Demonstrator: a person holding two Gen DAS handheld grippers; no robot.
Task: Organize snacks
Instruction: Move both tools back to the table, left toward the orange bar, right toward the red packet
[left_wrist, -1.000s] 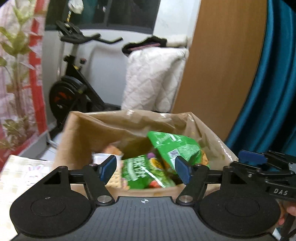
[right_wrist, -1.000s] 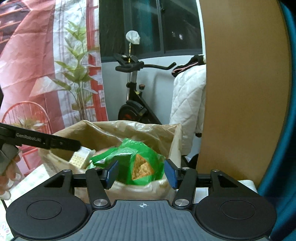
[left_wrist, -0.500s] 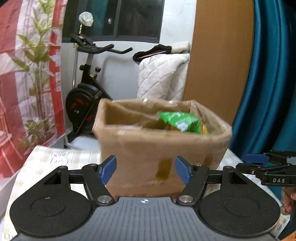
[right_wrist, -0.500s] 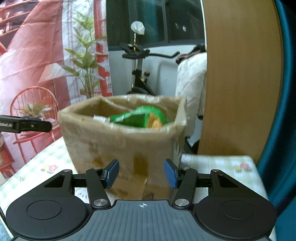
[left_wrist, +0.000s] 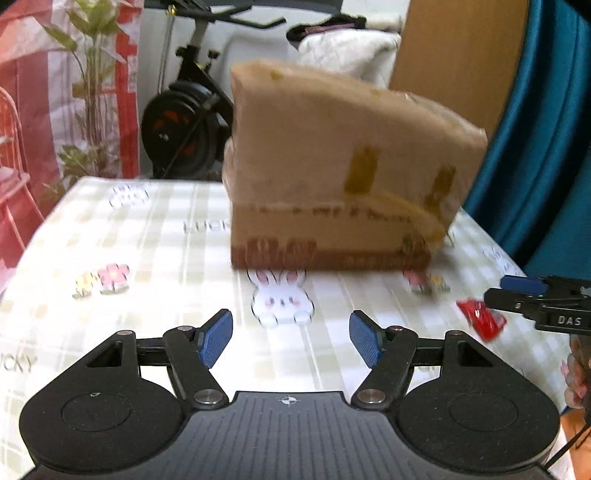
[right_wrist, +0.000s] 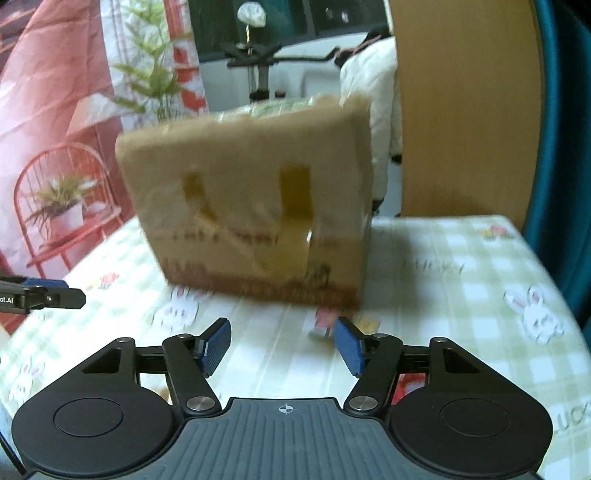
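Our checked desk (left_wrist: 155, 236) carries the cardboard box (left_wrist: 332, 177) at twelve o'clock. Only the left view shows the red packet (left_wrist: 480, 317) at three o'clock. Left gripper (left_wrist: 291, 338) gapes empty; right gripper (right_wrist: 282, 345) is opening, empty.

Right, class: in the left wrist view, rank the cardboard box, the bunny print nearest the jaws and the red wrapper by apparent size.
1. Cardboard box, largest.
2. Bunny print.
3. Red wrapper, smallest, though the right gripper partly hides it.

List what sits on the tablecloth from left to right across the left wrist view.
Pink flower print → white bunny print → brown taped cardboard box → small red snack packet → tip of the right claw, jaws opening, empty.
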